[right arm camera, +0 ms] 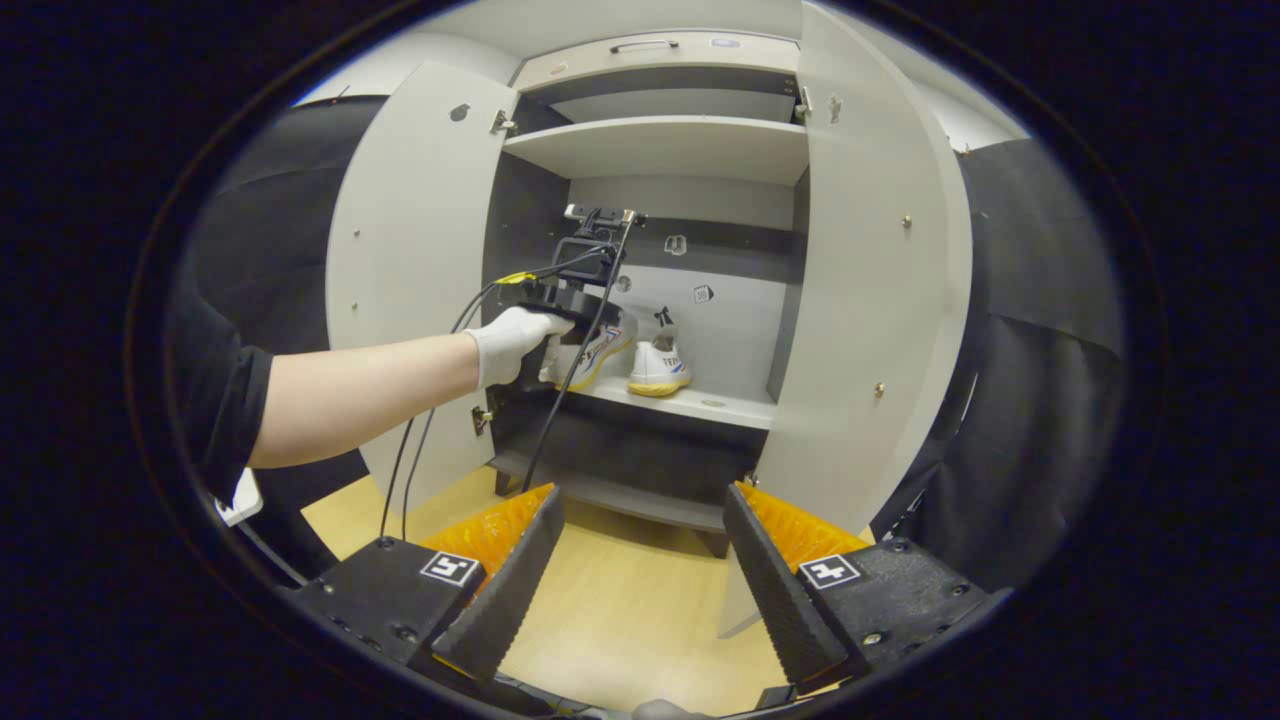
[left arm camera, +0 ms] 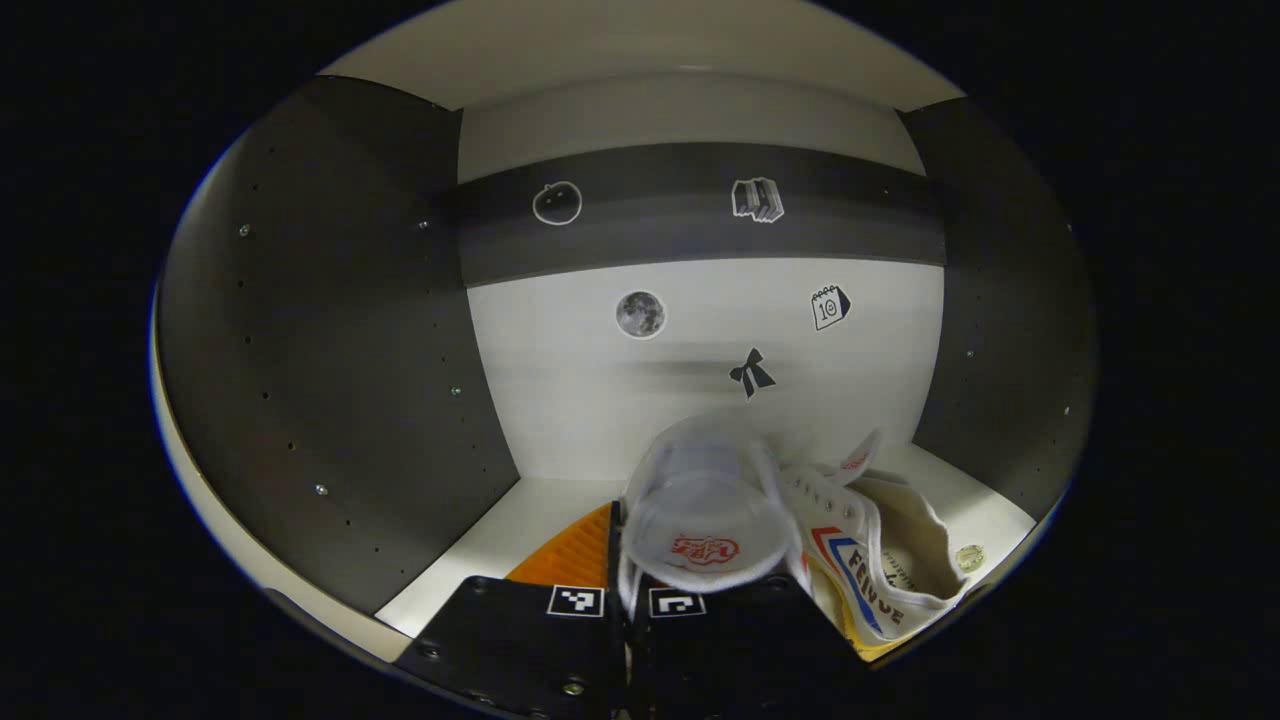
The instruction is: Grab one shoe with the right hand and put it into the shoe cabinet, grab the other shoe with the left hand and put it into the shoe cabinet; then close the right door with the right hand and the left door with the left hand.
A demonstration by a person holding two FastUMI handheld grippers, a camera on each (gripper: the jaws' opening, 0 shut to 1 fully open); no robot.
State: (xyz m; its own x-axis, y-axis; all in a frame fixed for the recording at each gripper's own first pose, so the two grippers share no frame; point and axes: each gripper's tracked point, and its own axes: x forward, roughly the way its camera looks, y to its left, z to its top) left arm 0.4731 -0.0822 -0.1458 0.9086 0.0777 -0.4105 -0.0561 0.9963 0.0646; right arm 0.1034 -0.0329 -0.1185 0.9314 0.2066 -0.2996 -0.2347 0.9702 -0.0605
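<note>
On the cabinet shelf (right arm camera: 690, 403), white high-top shoe (right arm camera: 657, 365), red-blue side stripes

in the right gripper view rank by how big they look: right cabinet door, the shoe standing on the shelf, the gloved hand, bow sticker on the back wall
1. right cabinet door
2, 3. gloved hand and shoe standing on the shelf: they look alike, and the hand is nearer the camera, so unranked
4. bow sticker
</note>
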